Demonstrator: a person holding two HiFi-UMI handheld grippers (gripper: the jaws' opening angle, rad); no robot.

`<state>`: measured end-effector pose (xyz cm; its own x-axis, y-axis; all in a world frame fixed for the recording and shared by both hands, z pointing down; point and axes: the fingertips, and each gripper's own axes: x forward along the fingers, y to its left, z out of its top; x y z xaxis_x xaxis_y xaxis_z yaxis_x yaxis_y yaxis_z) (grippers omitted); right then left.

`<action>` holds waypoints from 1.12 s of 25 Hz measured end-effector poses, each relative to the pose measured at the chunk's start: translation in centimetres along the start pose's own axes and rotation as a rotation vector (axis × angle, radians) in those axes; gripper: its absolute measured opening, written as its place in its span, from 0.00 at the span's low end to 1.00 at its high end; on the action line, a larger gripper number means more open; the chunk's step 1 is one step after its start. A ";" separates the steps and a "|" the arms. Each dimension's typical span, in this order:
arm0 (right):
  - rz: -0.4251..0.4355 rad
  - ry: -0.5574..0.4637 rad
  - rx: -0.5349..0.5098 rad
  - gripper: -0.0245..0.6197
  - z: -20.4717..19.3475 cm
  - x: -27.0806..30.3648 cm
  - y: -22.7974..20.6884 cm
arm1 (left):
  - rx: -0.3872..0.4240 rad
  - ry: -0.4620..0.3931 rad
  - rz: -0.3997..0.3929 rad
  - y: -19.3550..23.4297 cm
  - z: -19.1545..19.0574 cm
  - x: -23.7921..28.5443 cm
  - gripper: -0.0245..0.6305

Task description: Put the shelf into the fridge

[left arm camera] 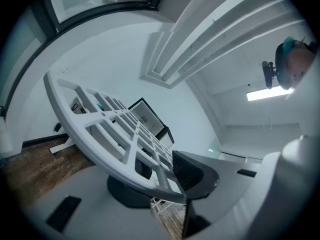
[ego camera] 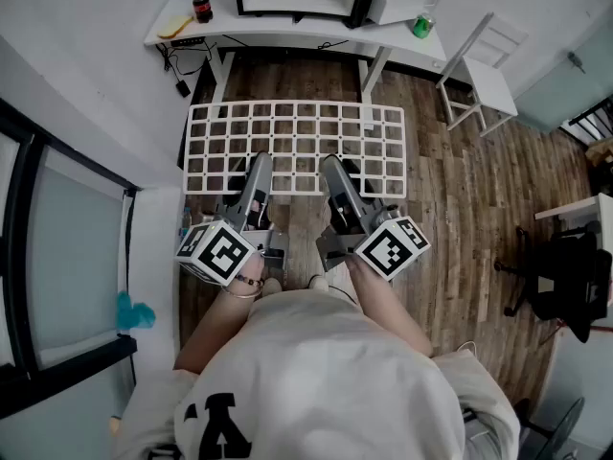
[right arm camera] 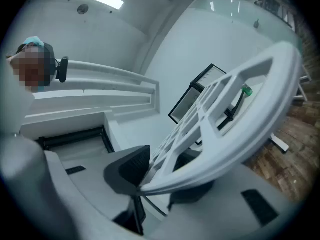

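Gripping the shelf [ego camera: 297, 142] by only its near rim looks sketchy. Its far side hangs free over the floor just short of the desk [ego camera: 316, 29], so it could sag, slip or clip something. The left tool [ego camera: 257, 168] and right tool [ego camera: 334, 171] are both clamped narrow on that rim.

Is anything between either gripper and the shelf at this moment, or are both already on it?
Nothing stands between them. The left gripper and right gripper are each clamped on the near edge of the shelf, held roughly level above the wood floor. No fridge can be made out, so the way there can't be judged.
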<state>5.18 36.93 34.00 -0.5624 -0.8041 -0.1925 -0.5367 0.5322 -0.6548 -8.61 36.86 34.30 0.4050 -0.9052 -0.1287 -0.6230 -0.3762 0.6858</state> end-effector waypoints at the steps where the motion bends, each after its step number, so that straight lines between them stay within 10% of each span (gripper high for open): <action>1: -0.001 0.000 0.001 0.25 0.0 -0.1 0.0 | -0.002 -0.002 -0.003 -0.1 0.0 0.0 0.22; 28: -0.014 -0.025 0.021 0.25 -1.5 1.6 1.3 | 0.001 0.007 -0.015 1.6 2.0 -0.5 0.22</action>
<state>2.64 36.68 33.95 -0.5386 -0.8182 -0.2011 -0.5314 0.5151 -0.6726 -11.17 36.29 34.04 0.4190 -0.8980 -0.1341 -0.6176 -0.3901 0.6829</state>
